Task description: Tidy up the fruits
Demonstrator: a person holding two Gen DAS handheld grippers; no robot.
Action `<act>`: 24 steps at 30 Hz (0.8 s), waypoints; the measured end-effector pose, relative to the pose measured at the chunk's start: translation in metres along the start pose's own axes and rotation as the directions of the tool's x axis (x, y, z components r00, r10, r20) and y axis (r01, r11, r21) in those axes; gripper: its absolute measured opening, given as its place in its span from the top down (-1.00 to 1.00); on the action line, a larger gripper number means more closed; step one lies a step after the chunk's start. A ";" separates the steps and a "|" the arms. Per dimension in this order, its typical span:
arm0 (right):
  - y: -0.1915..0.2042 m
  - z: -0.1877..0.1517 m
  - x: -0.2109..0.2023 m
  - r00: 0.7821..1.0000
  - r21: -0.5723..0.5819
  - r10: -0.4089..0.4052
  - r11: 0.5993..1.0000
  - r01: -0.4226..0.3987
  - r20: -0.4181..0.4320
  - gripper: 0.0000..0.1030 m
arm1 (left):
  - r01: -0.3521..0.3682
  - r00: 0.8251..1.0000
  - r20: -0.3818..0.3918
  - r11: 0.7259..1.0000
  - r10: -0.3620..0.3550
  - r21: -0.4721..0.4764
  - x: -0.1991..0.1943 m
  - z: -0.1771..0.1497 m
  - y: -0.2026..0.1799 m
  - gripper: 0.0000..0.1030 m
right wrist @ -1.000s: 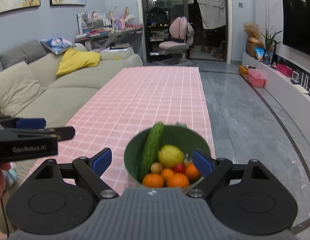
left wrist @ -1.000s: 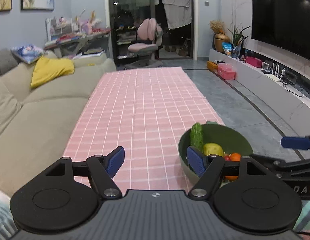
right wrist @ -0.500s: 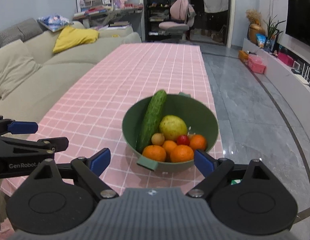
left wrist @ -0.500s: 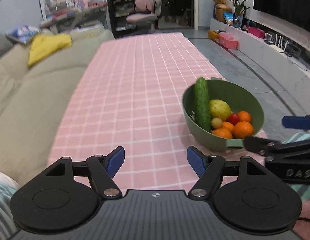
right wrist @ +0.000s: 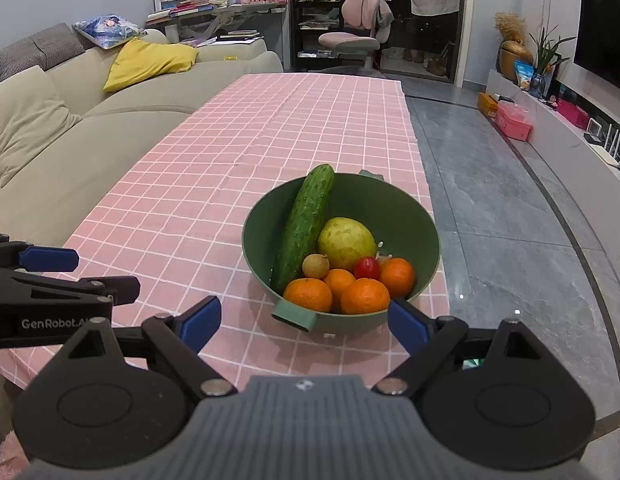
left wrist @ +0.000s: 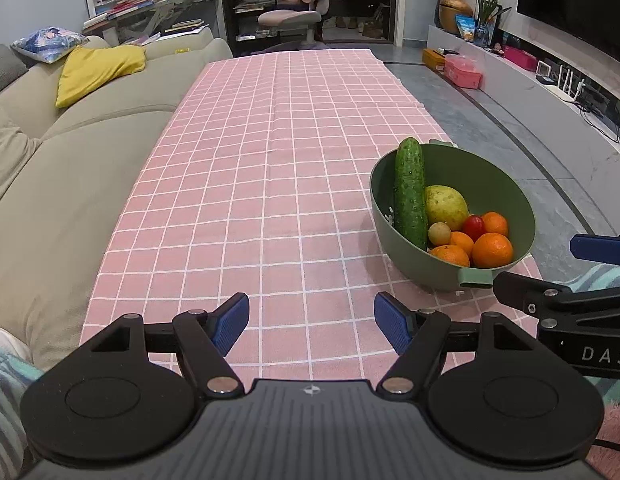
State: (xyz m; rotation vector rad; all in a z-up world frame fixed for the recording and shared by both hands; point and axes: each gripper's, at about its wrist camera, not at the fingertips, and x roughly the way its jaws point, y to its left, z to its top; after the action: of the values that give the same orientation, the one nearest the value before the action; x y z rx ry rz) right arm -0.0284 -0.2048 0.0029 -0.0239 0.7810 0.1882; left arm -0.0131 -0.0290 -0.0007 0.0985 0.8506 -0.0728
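Both of our tongs are spread wide and hold nothing: the left gripper [left wrist: 311, 326] hangs over the pink checked tablecloth [left wrist: 270, 184], the right gripper [right wrist: 304, 322] just short of the green bowl [right wrist: 405, 216]. That bowl sits near the cloth's right edge. In it we count one cucumber [right wrist: 306, 226] leaning on the rim, one yellow-green guava [right wrist: 345, 242], four oranges [right wrist: 365, 296], one small tan fruit [right wrist: 315, 266] and one cherry tomato [right wrist: 366, 268].
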 end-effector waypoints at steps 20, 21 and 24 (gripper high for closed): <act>0.000 -0.002 0.003 1.000 -0.007 0.006 1.000 -0.006 -0.004 -0.69 | -0.010 1.000 -0.002 1.000 0.010 -0.011 -0.001 0.002 0.003 -0.63; 0.000 -0.002 0.003 1.000 -0.007 0.006 1.000 -0.006 -0.004 -0.69 | -0.009 1.000 -0.002 1.000 0.009 -0.010 -0.001 0.002 0.003 -0.63; 0.000 -0.002 0.003 1.000 -0.006 0.005 1.000 -0.005 -0.004 -0.69 | -0.009 1.000 -0.003 1.000 0.009 -0.010 -0.001 0.002 0.003 -0.63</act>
State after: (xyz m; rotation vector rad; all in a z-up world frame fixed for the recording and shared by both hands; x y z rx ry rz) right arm -0.0273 -0.2046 -0.0004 -0.0282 0.7843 0.1959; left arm -0.0120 -0.0266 0.0015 0.0933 0.8532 -0.0598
